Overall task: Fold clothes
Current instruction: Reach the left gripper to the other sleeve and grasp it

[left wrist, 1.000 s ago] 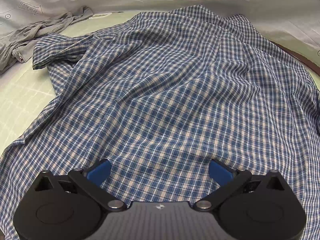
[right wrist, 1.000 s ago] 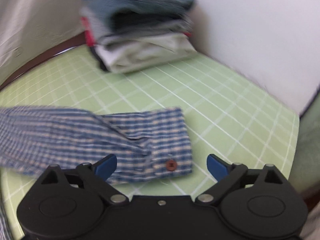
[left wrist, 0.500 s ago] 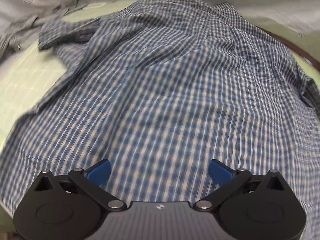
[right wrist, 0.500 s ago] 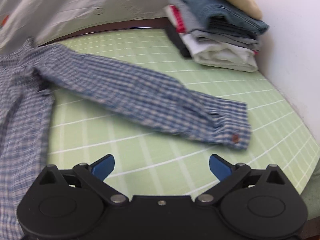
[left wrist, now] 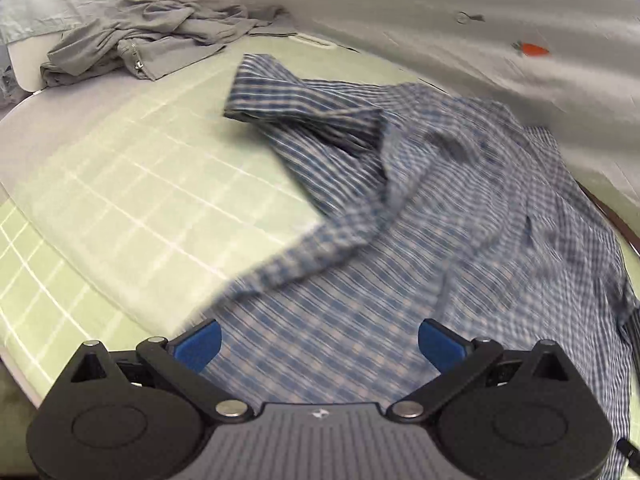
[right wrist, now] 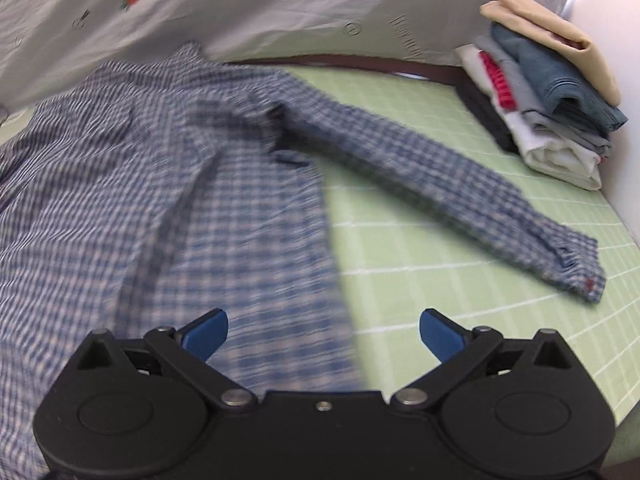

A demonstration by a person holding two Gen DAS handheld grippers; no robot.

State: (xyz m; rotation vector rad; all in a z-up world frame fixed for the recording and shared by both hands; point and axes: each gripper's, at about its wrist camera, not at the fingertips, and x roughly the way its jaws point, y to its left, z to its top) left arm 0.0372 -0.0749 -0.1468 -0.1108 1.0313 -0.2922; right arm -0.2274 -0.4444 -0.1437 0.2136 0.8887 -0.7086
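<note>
left gripper [left wrist: 318, 344] wide, empty, we now see it over the shirt [left wrist: 460, 240] hem, shifted off the back toward the mat [left wrist: 120, 200] | right gripper [right wrist: 324, 334] wide, empty, pulled back from the cuff [right wrist: 576, 268] to the shirt's edge | sleeve flat toward the stack [right wrist: 548, 92]

Green grid mat [right wrist: 460, 248] — pale backdrop sheet [left wrist: 400, 12], seemingly.

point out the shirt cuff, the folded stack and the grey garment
shirt cuff [right wrist: 576, 270], right wrist view, on the buttoned sleeve end.
folded stack [right wrist: 556, 92], right wrist view, on the blue layer.
grey garment [left wrist: 160, 40], left wrist view, on its crumpled middle.
</note>
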